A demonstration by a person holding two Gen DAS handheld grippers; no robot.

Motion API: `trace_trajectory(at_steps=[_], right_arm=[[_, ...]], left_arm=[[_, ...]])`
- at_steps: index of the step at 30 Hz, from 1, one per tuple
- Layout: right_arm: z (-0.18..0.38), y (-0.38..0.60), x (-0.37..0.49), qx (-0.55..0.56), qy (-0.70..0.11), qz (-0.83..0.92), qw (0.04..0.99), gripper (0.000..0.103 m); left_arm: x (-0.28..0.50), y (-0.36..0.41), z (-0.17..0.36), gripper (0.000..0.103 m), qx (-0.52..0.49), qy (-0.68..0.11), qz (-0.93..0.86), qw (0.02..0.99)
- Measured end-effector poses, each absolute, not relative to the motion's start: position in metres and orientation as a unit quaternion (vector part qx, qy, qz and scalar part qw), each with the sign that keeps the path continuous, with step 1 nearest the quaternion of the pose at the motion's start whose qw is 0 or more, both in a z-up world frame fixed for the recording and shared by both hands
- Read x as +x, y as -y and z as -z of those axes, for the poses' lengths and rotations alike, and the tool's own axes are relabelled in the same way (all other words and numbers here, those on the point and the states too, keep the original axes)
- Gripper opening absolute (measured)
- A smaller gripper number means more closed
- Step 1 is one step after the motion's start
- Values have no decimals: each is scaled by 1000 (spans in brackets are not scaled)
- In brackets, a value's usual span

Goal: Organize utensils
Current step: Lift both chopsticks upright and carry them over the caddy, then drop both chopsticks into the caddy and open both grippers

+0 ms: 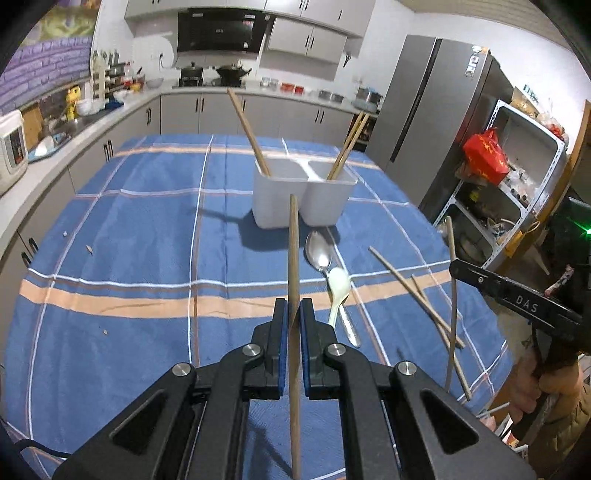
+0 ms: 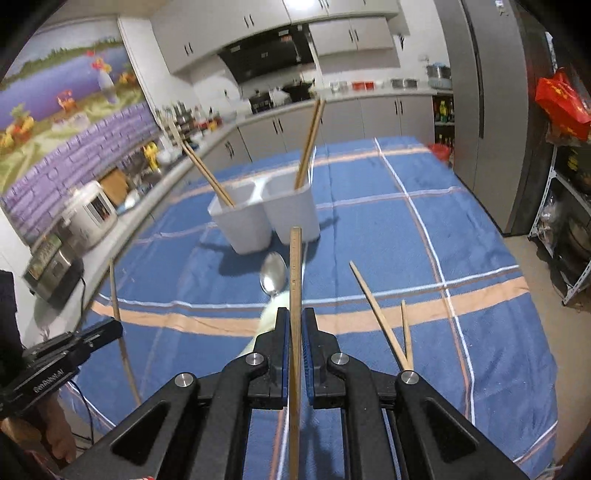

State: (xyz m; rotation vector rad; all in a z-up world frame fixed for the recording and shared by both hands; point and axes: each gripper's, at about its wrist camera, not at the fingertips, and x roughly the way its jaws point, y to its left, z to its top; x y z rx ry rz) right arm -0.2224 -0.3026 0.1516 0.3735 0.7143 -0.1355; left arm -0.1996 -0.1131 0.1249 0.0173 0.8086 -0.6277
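Chopsticks everywhere: from the left wrist, the left gripper (image 1: 293,314) clamps one chopstick (image 1: 294,258) above the blue cloth (image 1: 147,221), a white holder (image 1: 295,192) ahead with sticks in both bins, two spoons (image 1: 325,266) lying between. From the right wrist, the right gripper (image 2: 295,321) pinches another chopstick (image 2: 295,266); a loose pair (image 2: 384,325) lies crossed right.

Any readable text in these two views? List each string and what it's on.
"DAS": on the body of the right tongs, seen from the left wrist view.
Print on the left tongs body in the right wrist view: blurred, unreadable.
Markings on the range hood: too small to read.
Pattern on the red bag: not legible.
Stickers on the fridge: too small to read.
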Motion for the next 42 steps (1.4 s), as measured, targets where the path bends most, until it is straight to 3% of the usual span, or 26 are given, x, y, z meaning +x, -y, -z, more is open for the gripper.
trace_trajectory(at_steps=[19, 31, 42], right_arm=[[-218, 321, -214, 194, -261, 63, 944, 7], [-276, 363, -95, 222, -167, 84, 957, 7], [-247, 383, 10, 200, -145, 173, 953, 7]], left_arm=[[-184, 117, -208, 6, -29, -303, 324, 896], [-87, 162, -281, 6, -23, -213, 301, 929], [15, 238, -231, 6, 11, -263, 276, 924]])
